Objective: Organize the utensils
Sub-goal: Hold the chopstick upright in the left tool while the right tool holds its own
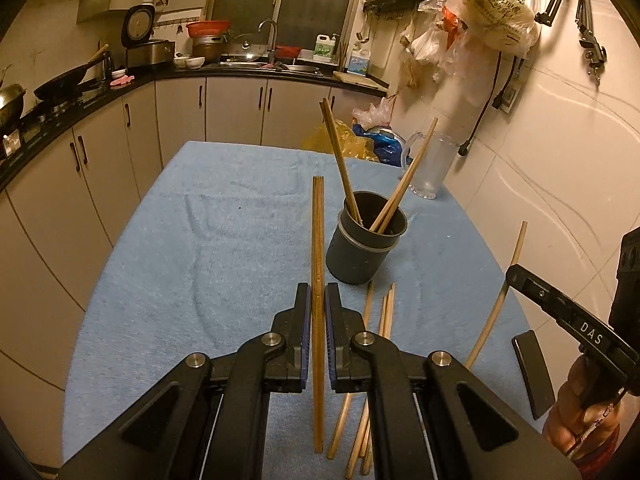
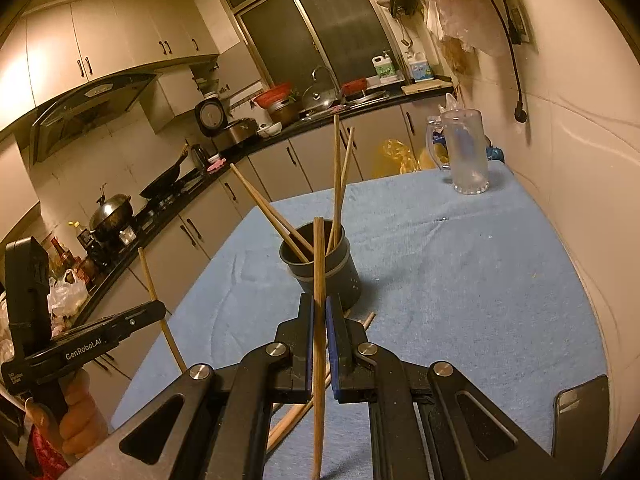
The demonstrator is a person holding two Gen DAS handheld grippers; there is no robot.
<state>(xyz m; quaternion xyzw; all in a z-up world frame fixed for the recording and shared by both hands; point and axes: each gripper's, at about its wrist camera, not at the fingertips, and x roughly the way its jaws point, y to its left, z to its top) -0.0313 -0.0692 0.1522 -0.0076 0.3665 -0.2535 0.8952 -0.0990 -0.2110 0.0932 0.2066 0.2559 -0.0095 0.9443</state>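
Wooden chopsticks [image 1: 318,280] upright, others in dark cup [image 1: 366,248].

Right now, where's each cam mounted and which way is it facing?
Left wrist: on the left tool, angled down over the blue cloth toward the cup; tool shut on a chopstick; right tool and hand show at right.
Right wrist: on the right tool, same heading; shut on a chopstick; left tool at left.
Shared: cup, cloth, jug, kitchen counter.
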